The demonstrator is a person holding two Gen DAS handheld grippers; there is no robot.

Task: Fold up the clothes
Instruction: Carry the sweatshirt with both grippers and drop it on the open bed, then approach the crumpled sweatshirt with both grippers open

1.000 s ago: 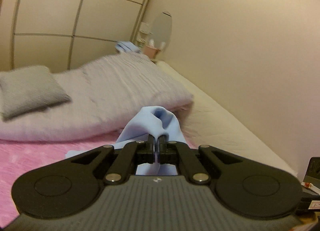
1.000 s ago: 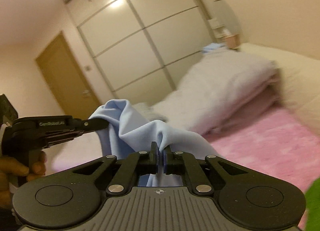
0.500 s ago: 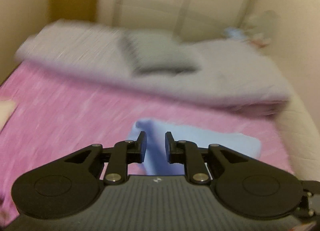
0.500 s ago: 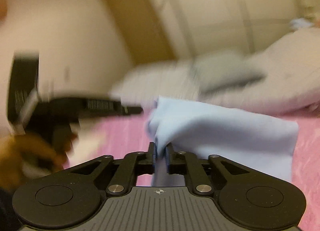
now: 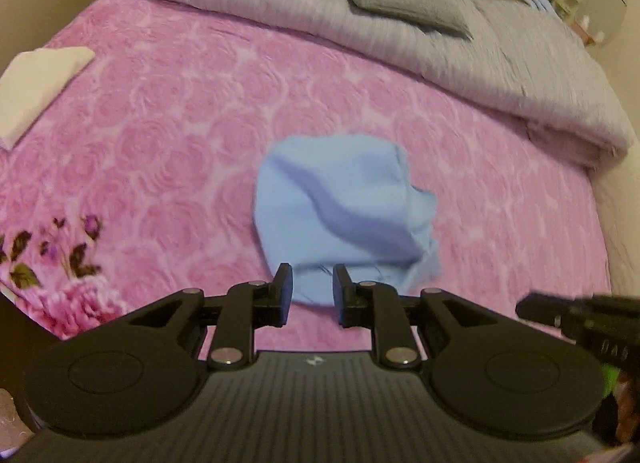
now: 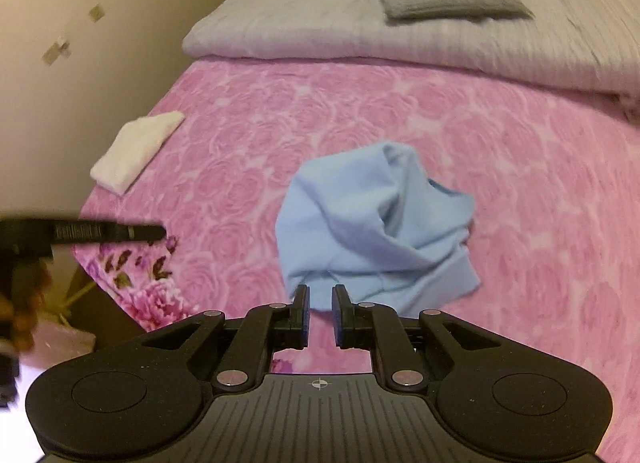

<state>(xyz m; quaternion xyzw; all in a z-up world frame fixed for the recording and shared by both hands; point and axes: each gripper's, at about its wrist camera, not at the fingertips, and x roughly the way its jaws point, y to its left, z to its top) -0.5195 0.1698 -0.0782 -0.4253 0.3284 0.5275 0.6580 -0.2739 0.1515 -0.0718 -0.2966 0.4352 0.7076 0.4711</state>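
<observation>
- Left wrist view: the left gripper (image 5: 311, 290) hangs above the bed, angled down, its jaws well apart with nothing between them.
- The light blue garment (image 5: 344, 207) lies crumpled on the pink rose-patterned bedspread (image 5: 168, 135), in mid-bed.
- The right gripper (image 5: 560, 313) enters from the right edge.
- Right wrist view: the right gripper (image 6: 321, 313) also tilts down with jaws parted and empty.
- The garment (image 6: 372, 231) sits just past its fingertips; a folded white cloth (image 6: 134, 151) lies well to the left.
</observation>
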